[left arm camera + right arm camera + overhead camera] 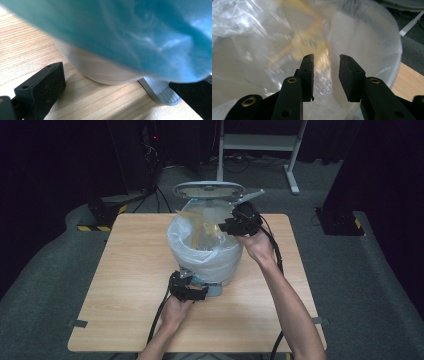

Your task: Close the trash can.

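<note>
High view: right claw (223,226) open above bin (205,251) rim; left claw (192,292) open at pedal (160,91).

The room is dark, with black walls or curtains at the back. The floor (45,270) is grey carpet. A light wooden table (125,285) stands in the middle under bright light. Behind it stands a white metal frame (260,142) with legs. Black cables (150,150) hang at the back left, near yellow-black striped tape (95,227).
</note>
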Motion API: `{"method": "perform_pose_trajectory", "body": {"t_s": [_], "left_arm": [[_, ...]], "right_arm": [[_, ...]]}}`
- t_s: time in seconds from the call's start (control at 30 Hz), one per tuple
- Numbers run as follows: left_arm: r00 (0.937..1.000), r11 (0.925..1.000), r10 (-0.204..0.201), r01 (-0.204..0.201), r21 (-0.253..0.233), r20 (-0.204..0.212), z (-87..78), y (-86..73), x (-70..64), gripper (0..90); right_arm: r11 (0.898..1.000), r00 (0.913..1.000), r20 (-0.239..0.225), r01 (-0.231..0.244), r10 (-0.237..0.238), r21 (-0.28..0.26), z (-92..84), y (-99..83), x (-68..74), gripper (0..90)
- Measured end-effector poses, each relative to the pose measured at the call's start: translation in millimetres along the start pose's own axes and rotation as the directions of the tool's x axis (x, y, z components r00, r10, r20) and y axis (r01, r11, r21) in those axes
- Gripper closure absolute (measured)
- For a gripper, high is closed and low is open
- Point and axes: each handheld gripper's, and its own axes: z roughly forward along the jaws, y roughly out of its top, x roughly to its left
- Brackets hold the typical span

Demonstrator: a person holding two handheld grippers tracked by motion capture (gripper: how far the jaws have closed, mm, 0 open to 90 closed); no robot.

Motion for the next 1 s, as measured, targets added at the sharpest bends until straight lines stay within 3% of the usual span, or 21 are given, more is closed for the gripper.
{"method": "perform_pose_trajectory", "body": {"t_s": [0.2,0.43,1.0], "left_arm": [[0.9997,0.9994,0.026,-0.026,0.024,-0.002,-1.7,0.3,1.7,0.4],[0.9997,0.9994,0.026,-0.026,0.023,-0.002,-1.6,0.2,1.6,0.4],[0.9996,0.9994,0.027,-0.027,0.023,-0.003,-1.8,0.2,1.3,0.6]], "right_arm": [[0.999,0.9999,-0.008,-0.011,0.011,-0.046,-8.6,-5.4,-0.6,67.4],[0.991,0.9982,-0.017,-0.059,0.057,-0.119,-24.5,-18.5,-5.4,60.2],[0.972,0.9931,-0.026,-0.117,0.114,-0.202,-45.2,-44.1,-12.2,49.2]]}}
